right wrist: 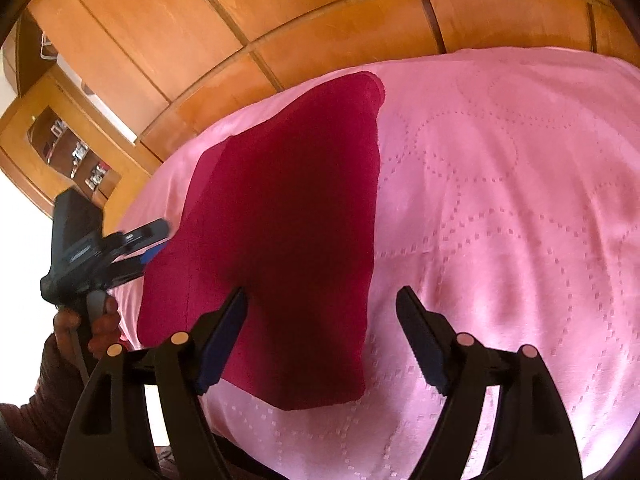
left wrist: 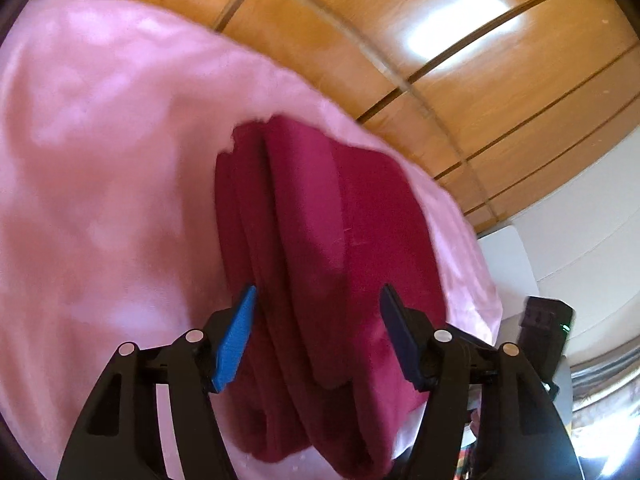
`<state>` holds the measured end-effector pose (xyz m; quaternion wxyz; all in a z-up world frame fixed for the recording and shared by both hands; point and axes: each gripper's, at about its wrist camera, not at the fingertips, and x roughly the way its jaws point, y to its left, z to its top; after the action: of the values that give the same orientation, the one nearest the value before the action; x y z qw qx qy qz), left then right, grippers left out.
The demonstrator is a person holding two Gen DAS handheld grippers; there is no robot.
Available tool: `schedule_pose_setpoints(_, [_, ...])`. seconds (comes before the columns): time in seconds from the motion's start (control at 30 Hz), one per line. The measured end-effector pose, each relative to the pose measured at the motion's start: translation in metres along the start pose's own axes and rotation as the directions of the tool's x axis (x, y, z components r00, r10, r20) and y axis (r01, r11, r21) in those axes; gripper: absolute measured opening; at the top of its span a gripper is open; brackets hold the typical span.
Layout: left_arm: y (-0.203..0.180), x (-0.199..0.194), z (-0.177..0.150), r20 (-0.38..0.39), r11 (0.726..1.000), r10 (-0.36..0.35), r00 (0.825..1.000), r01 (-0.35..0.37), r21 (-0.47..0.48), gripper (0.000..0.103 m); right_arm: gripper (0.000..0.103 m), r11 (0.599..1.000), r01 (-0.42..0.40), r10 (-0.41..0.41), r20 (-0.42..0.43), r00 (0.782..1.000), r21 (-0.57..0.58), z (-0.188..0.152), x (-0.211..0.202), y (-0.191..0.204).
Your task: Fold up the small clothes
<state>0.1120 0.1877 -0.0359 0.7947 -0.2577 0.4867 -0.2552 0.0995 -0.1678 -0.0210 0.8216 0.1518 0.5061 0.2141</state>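
Observation:
A dark red folded garment point(right wrist: 280, 220) lies on a pink quilted bed cover point(right wrist: 500, 200), near the cover's left edge. My right gripper point(right wrist: 322, 292) hovers open over the garment's near end; its left finger is above the red cloth and its right finger above the pink cover. In the left wrist view the garment point(left wrist: 320, 220) shows several long folds running away from me. My left gripper point(left wrist: 318, 308) stands open above those folds, and its pads do not press the cloth. From the right wrist view, the left gripper point(right wrist: 160, 240) sits at the garment's left edge.
Wooden wardrobe panels point(right wrist: 320, 12) rise right behind the bed. A wooden cabinet with a glass door point(right wrist: 68, 152) stands at the far left. A person's hand point(right wrist: 100, 320) holds the left gripper's handle. A white object point(left wrist: 508, 256) sits beyond the cover's right edge.

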Motion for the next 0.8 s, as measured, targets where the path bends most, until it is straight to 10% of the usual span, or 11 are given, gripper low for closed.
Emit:
schedule_pose_setpoints(0.17, [-0.015,0.017,-0.004,-0.017,0.998,0.004,1.0,-0.003,0.067,0.024,0.075,1.0,0.007,-0.008,-0.043,0.999,-0.026,-0.006,0.014,0.007])
schedule_pose_setpoints(0.37, [-0.045,-0.021,0.014,0.07,0.983,-0.014,0.997,0.001,0.183,0.021,0.073,0.996,-0.048,0.043,-0.065,0.997,-0.073,-0.011,0.018,0.024])
schedule_pose_setpoints(0.47, [-0.031,0.003,0.017,0.01,0.967,0.142,0.99,-0.141,0.212,0.021,0.073,0.995,-0.02,0.011,-0.097,0.995,-0.095,-0.018,0.036,0.031])
schedule_pose_setpoints(0.63, [-0.01,0.022,-0.001,-0.006,0.967,0.187,0.982,-0.183,0.177,0.024,0.074,0.988,0.003,-0.022,-0.122,0.992,-0.151,-0.022,0.043,0.034])
schedule_pose_setpoints(0.8, [-0.01,0.005,-0.002,0.002,0.991,0.092,0.996,-0.092,0.096,0.068,0.089,0.997,-0.081,0.079,-0.074,0.994,-0.013,0.005,0.023,0.004])
